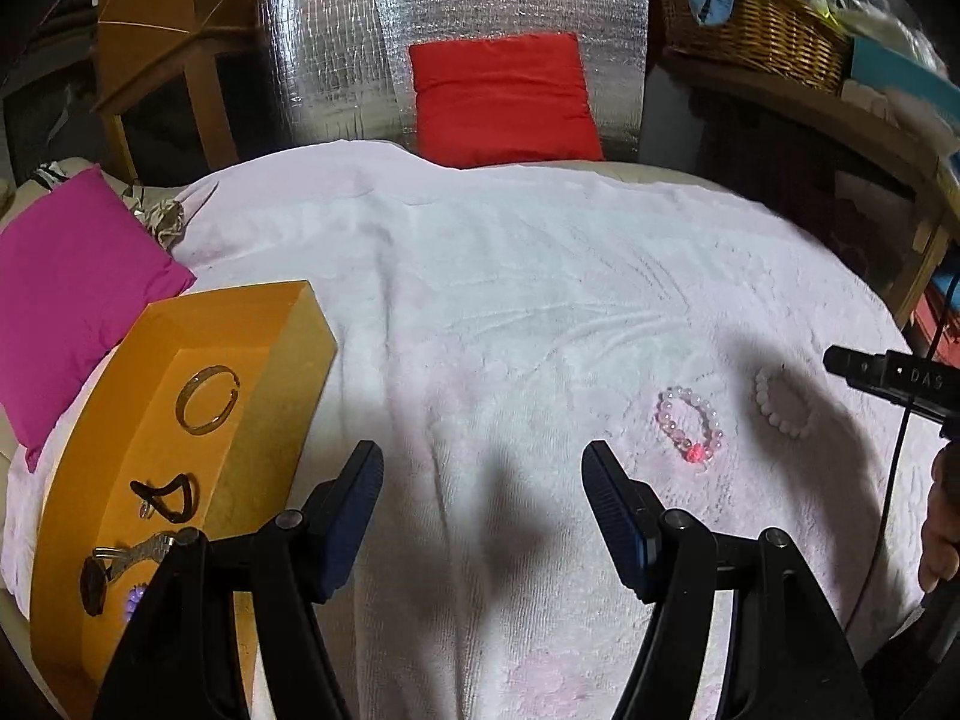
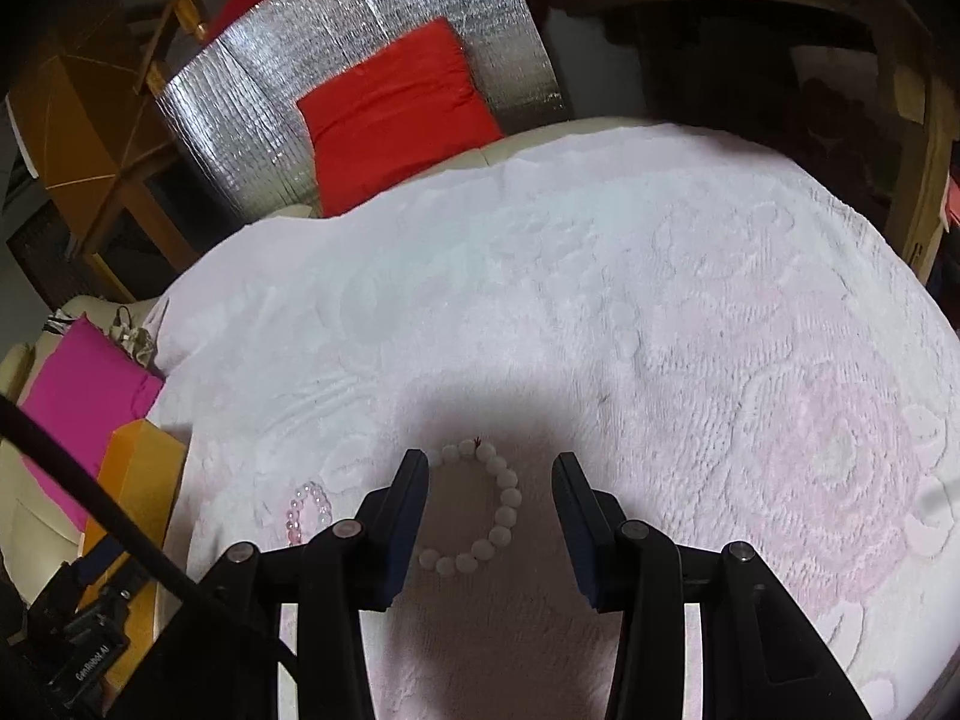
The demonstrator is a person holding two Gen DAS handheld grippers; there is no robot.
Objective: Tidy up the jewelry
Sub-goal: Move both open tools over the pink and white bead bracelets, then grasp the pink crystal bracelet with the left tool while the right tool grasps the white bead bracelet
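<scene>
Count, left to right: one orange tray at your left, holding one gold bangle, one dark hair tie, one metal-strap watch and a small purple piece half hidden behind the tool arm. Out on the towel lay two bead bracelets: one pink bracelet with a red bead at its near side, and one white bracelet just to its right, the two near but not touching.

Surface was a white towel with a faint pink raised pattern, spread over a cream couch or bed; I could not tell which. One magenta cushion sat at the left beside the tray, one red cushion leaned on a silver foil panel behind, one wicker basket stood on a wooden shelf at the right.

Your left tool was wide open, holding nothing, above bare towel between tray and pink bracelet. Your right tool was also wide open, holding nothing, straddling the white bracelet: the left finger covered the ring's left side, the right finger stood clear of the beads.
</scene>
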